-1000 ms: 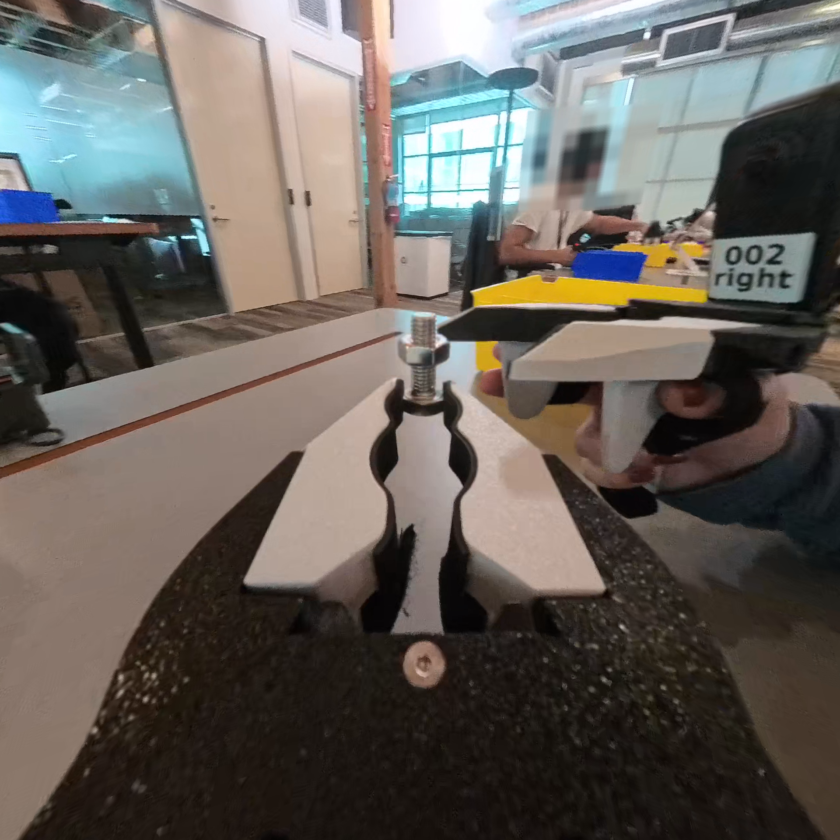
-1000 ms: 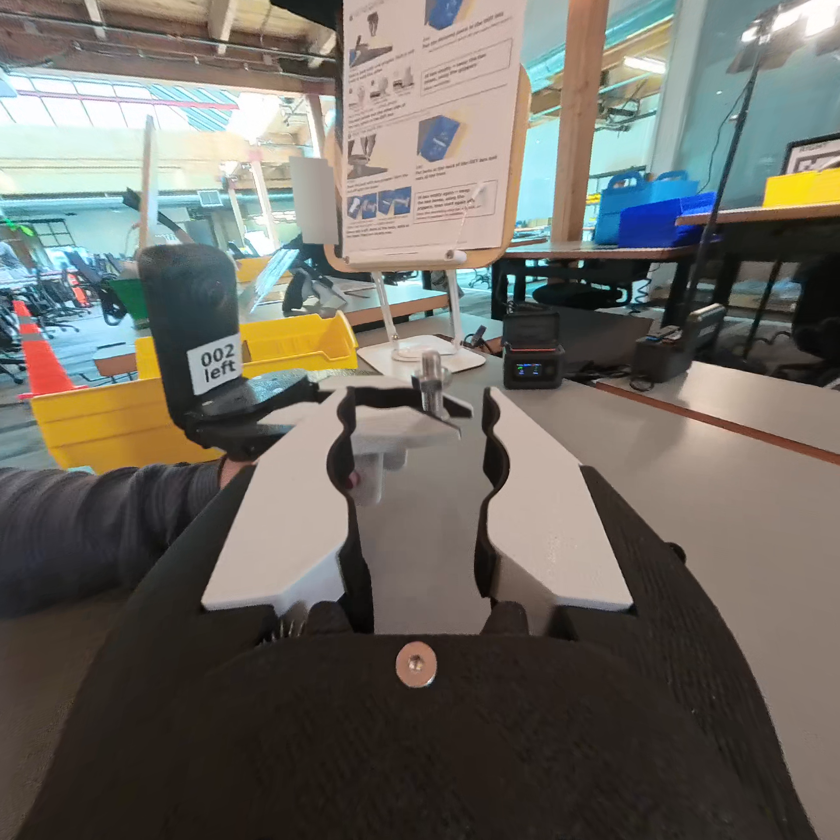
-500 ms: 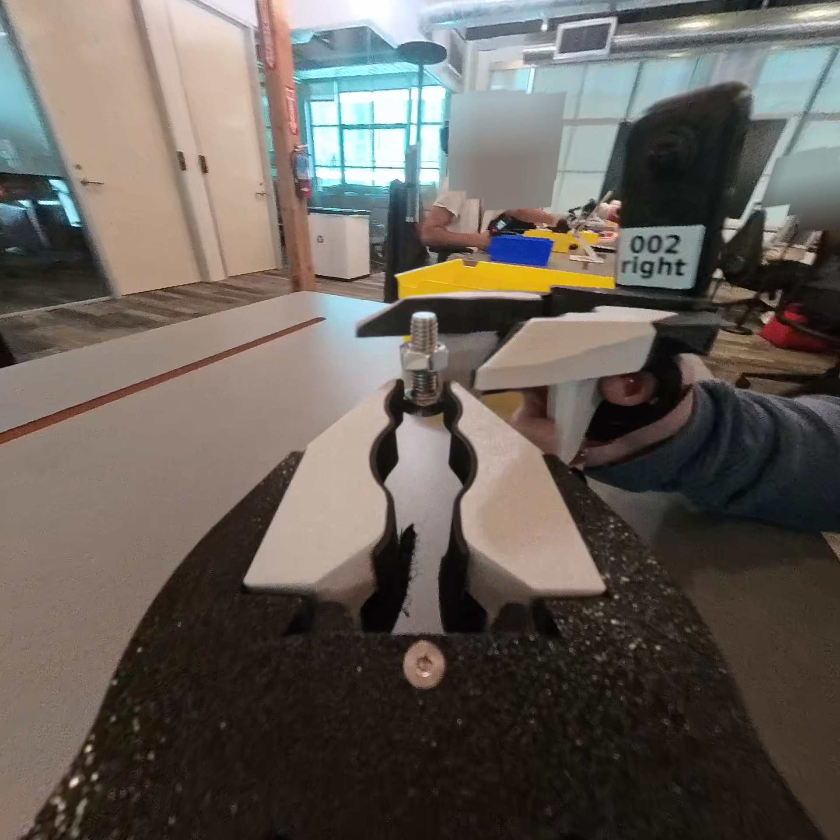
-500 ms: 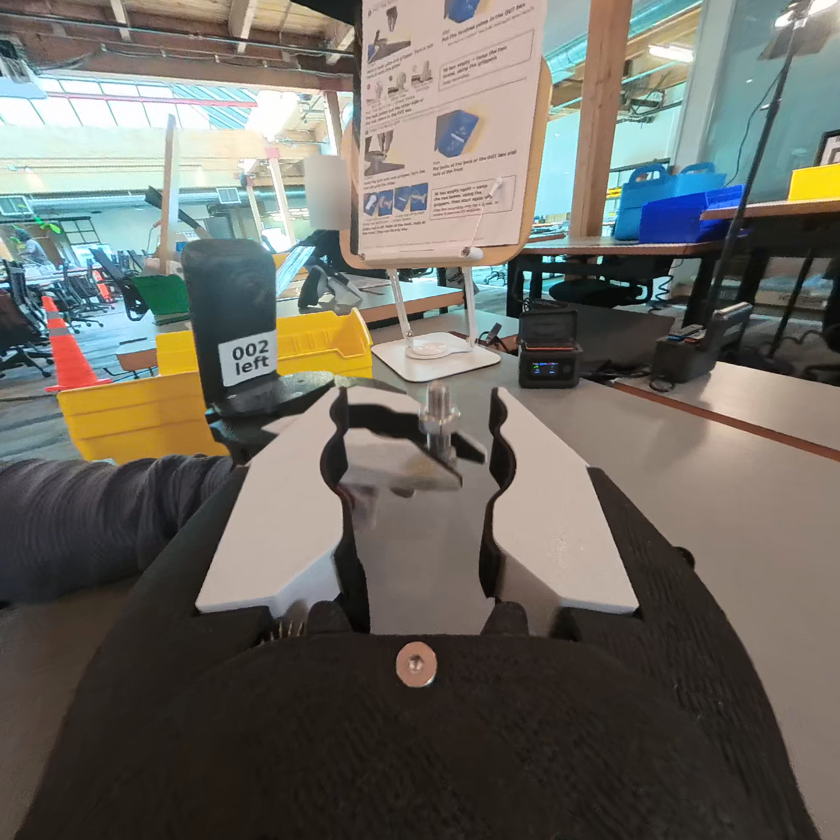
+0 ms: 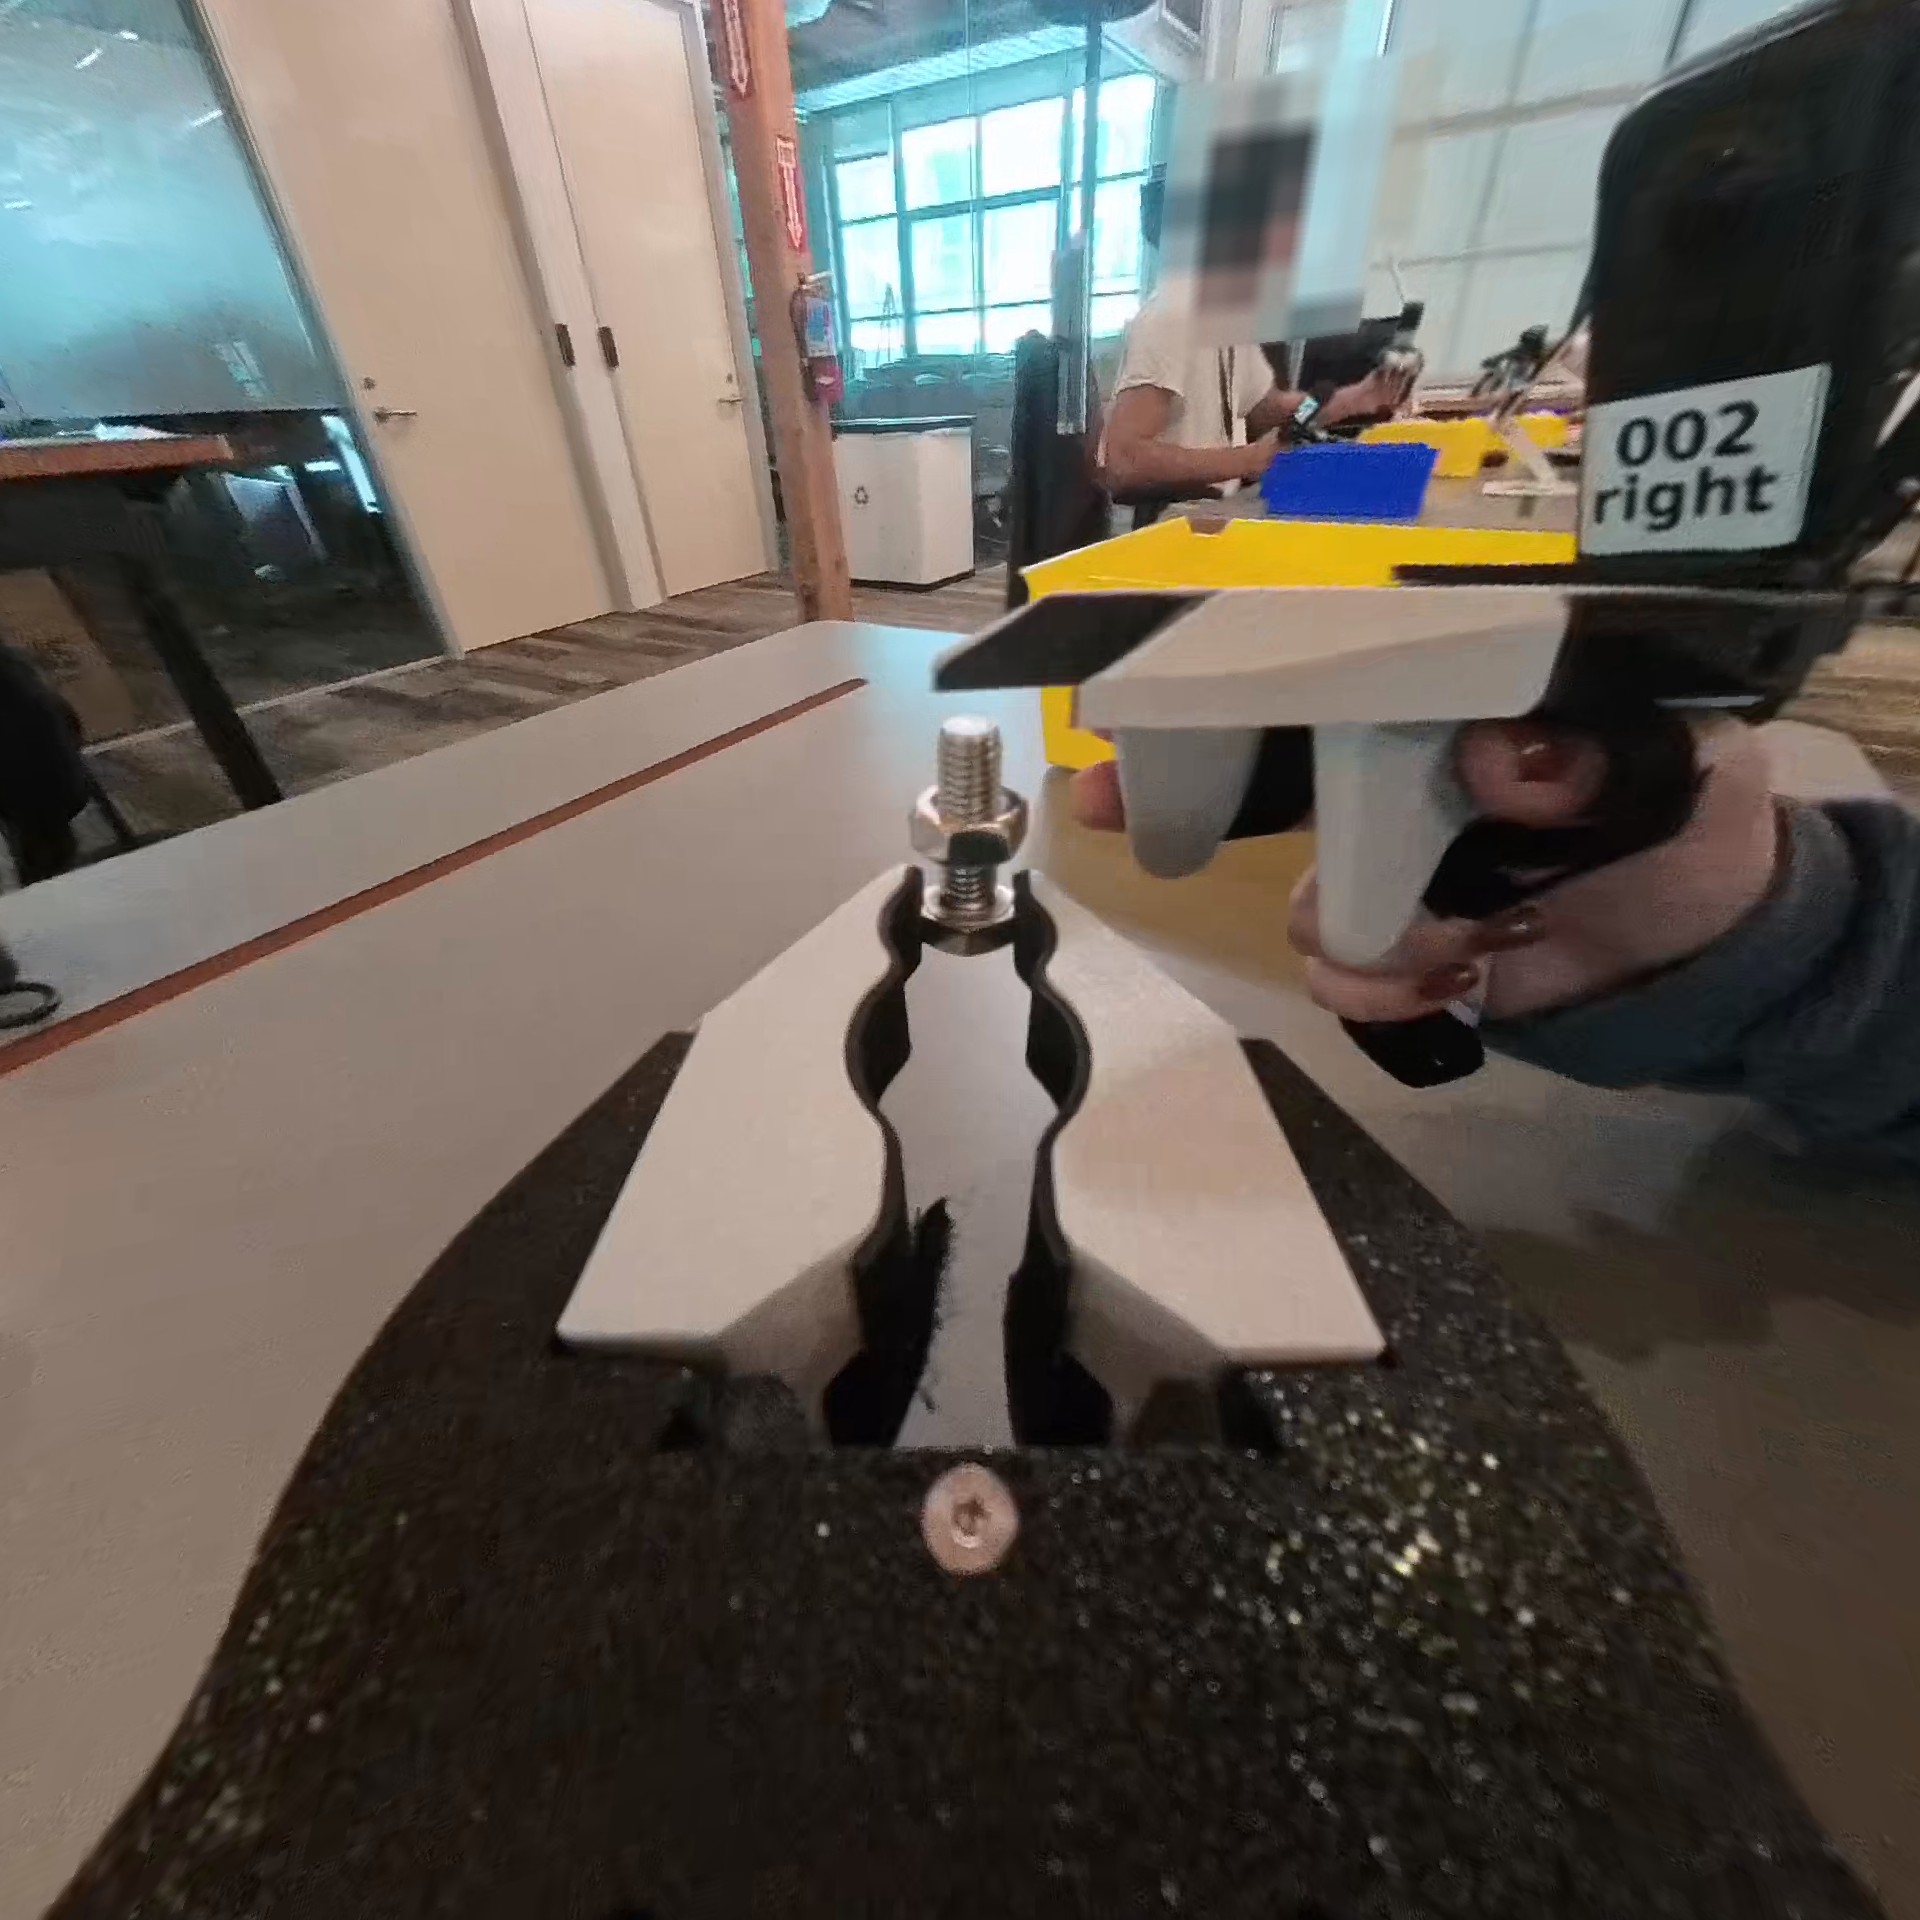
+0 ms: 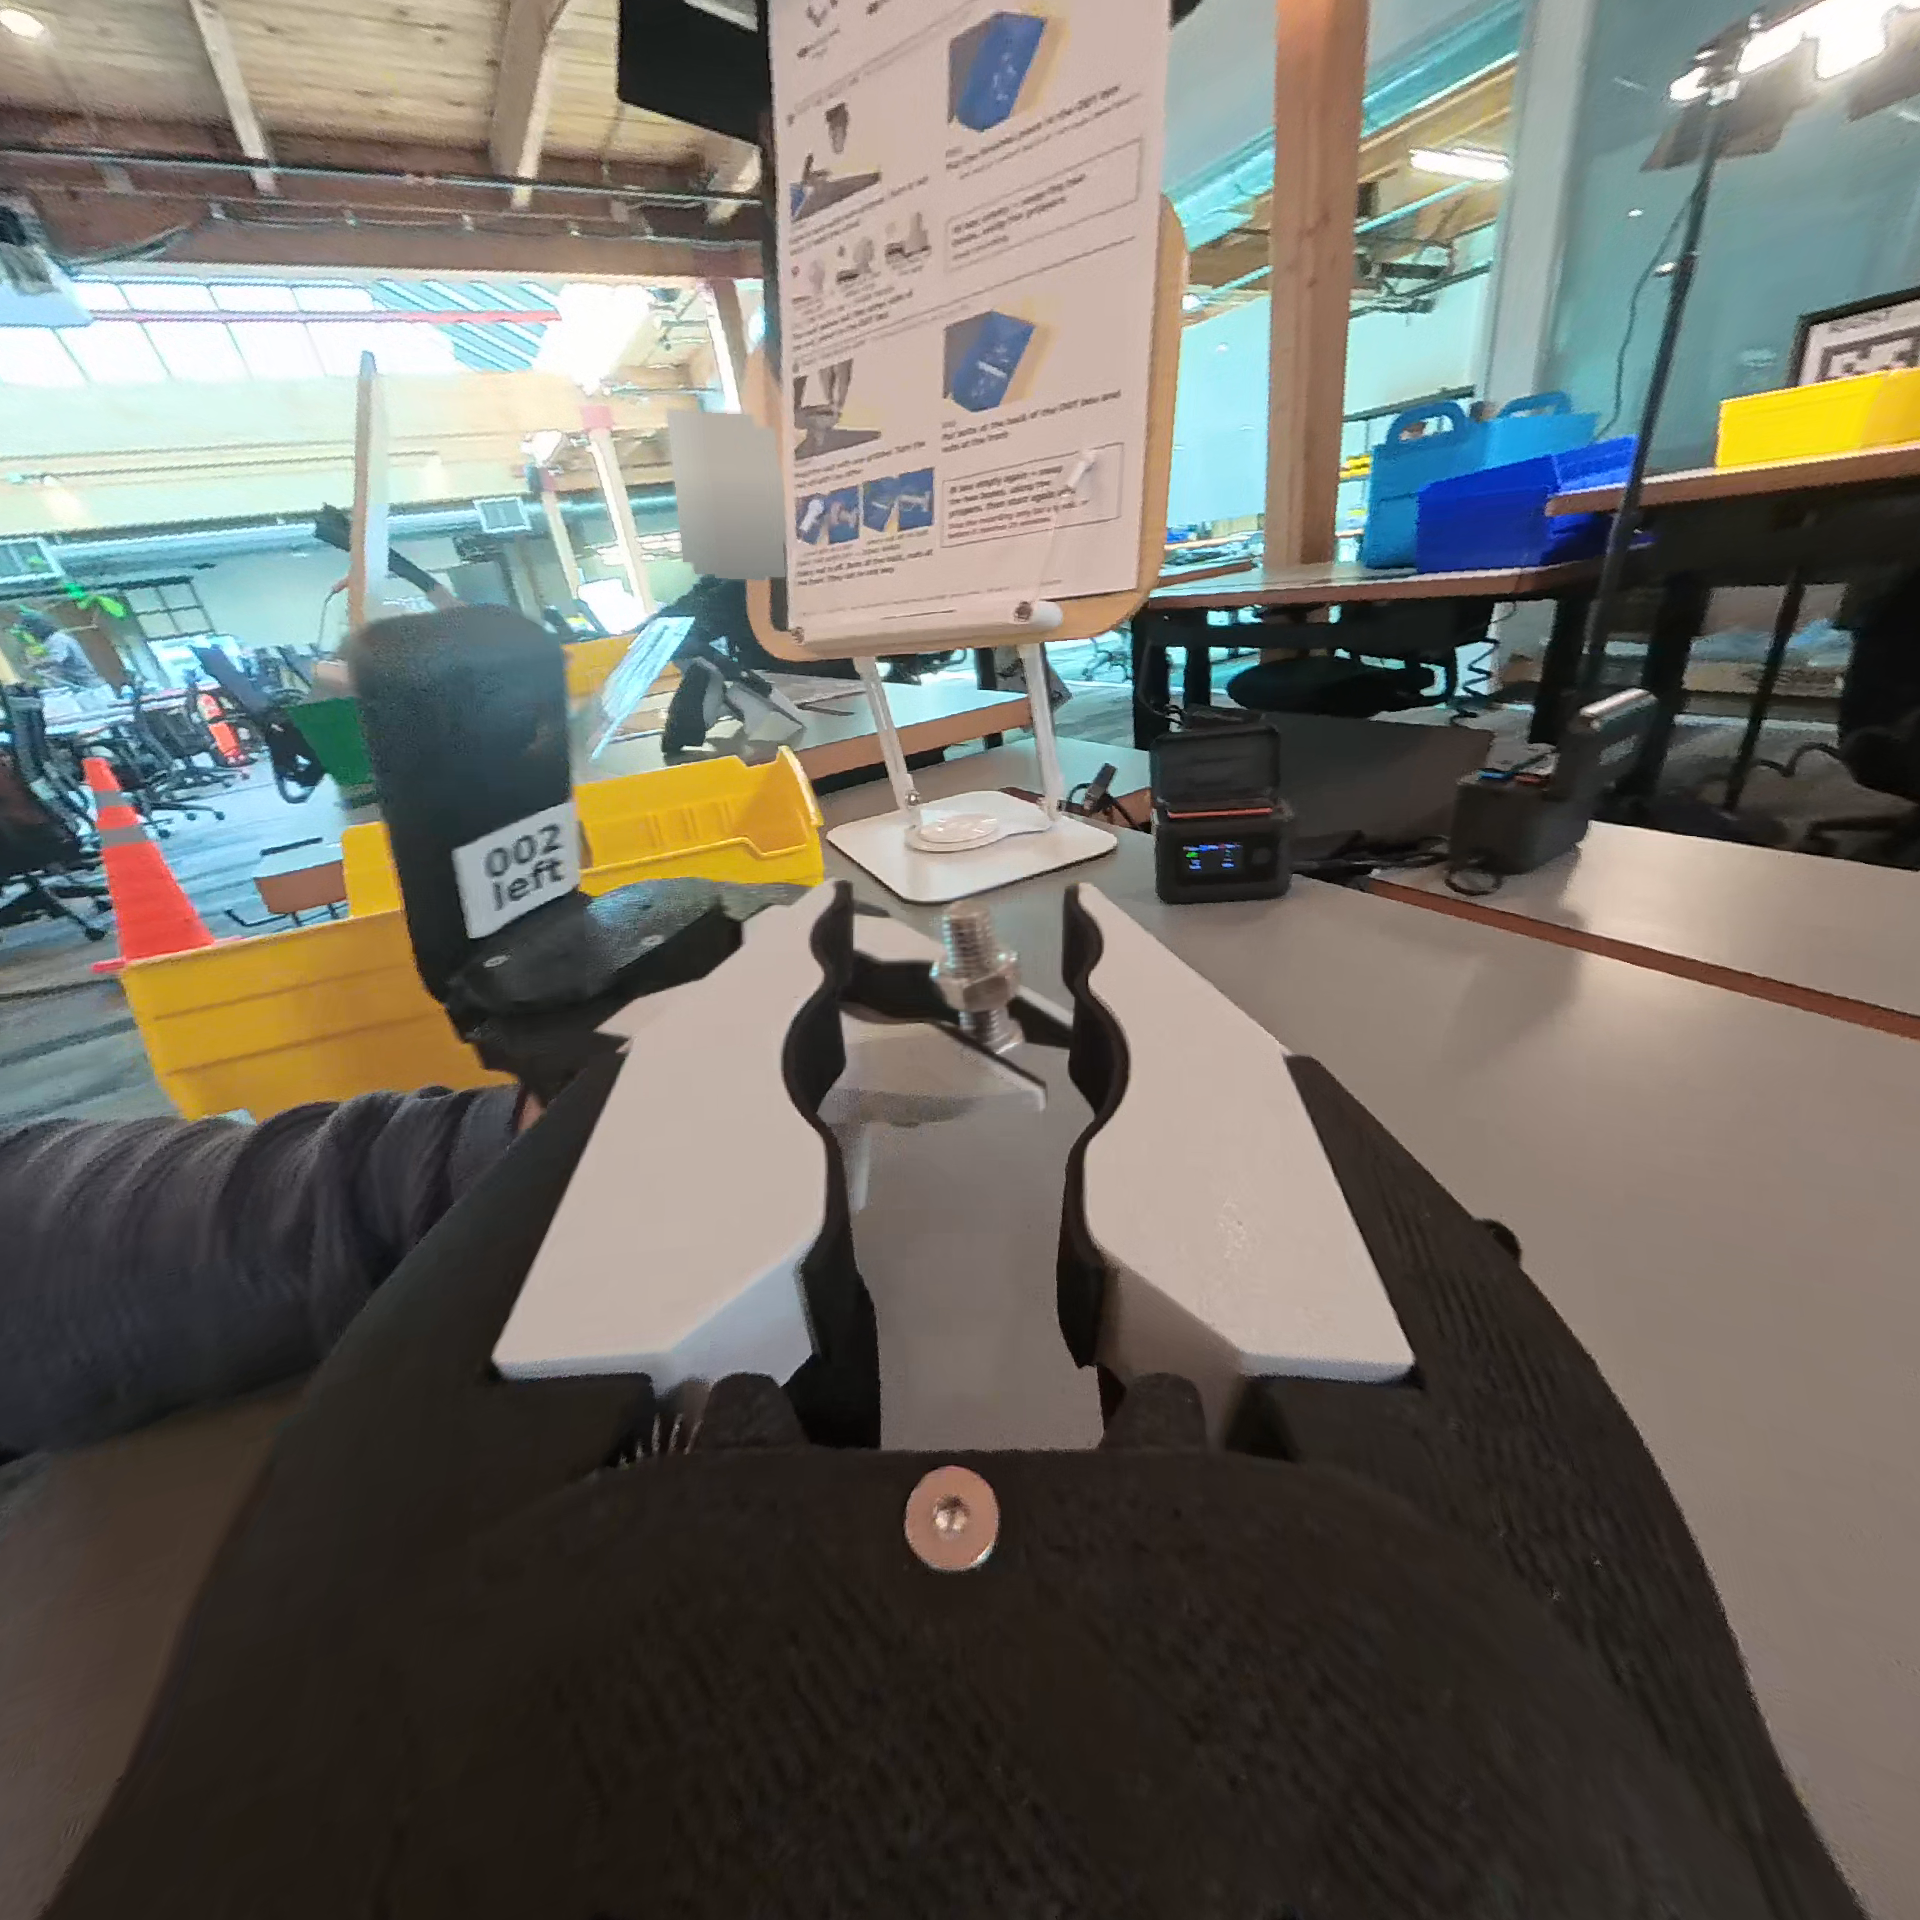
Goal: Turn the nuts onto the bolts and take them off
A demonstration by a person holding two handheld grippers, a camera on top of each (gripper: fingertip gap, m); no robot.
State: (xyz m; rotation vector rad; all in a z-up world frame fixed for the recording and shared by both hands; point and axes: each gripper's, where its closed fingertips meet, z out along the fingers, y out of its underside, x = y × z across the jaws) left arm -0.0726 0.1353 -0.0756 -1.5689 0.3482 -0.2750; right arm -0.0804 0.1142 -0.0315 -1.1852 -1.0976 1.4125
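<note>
A steel bolt [image 5: 968,753] stands upright with a hex nut [image 5: 968,828] threaded partway down it. My left gripper [image 5: 968,914] is shut on the bolt's lower end at its fingertips. My right gripper [image 5: 1039,655] is to the right, its fingertips a little above the bolt's top. In the right wrist view my right gripper [image 6: 958,906] is open and empty, with the bolt [image 6: 968,940] and nut [image 6: 972,977] showing in the gap between its fingers. The left gripper [image 6: 997,1039] reaches in from the left there.
The grey table [image 5: 312,1039] lies under both grippers. A yellow bin [image 5: 1247,551] stands behind the right gripper; yellow bins [image 6: 260,997] also show behind the left one. An instruction sheet on a white stand [image 6: 966,842] and a black device [image 6: 1221,831] stand beyond the bolt. A person sits in the background. The left gripper's tips are roughly 4 cm from the right gripper's.
My right gripper has risen from nut height to just above the bolt's top and stays open. My left gripper keeps its hold on the bolt and has swung a little.
</note>
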